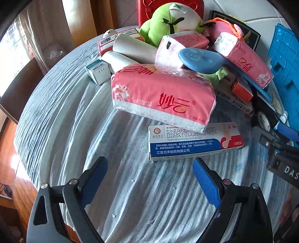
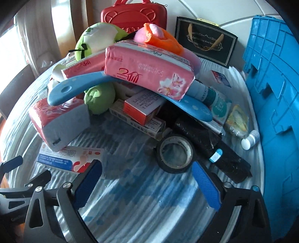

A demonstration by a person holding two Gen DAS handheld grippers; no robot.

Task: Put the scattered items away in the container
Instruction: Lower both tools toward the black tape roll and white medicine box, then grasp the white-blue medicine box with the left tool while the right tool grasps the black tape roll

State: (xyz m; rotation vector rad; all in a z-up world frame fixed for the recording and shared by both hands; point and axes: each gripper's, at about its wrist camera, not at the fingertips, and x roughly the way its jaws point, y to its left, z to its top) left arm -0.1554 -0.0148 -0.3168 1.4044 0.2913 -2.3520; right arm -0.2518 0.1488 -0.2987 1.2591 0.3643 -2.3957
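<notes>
The left hand-held gripper [image 1: 150, 175] hangs with its jaws spread wide and nothing between them, over a cloth-covered counter [image 1: 61, 115]. Just beyond its fingertips lies a white-and-blue medicine box [image 1: 194, 144], and a pink tissue pack [image 1: 162, 95] rests partly on top of that box.

The right hand-held gripper [image 2: 147, 177] is also apart and empty. A roll of black tape [image 2: 175, 153] lies flat just ahead of its right finger, and the medicine box [image 2: 71, 155] sits by its left finger. Beside the tape lie black wrapped rolls [image 2: 220, 147].

Behind these rises a heap: more pink tissue packs [image 2: 149, 72], a blue plastic hanger [image 2: 78, 87] wedged under one pack, a green plush toy [image 2: 93, 41], a pink and orange plush [image 2: 158, 37], small orange-and-white cartons [image 2: 143, 106], a small white bottle [image 2: 250, 142].

The blue plastic crate [image 2: 276, 78] stands at the right edge of the counter; only its outer ribbed wall shows, so its contents cannot be told. A red case [image 2: 134, 16] and a black gift bag [image 2: 205, 43] stand behind the heap.
</notes>
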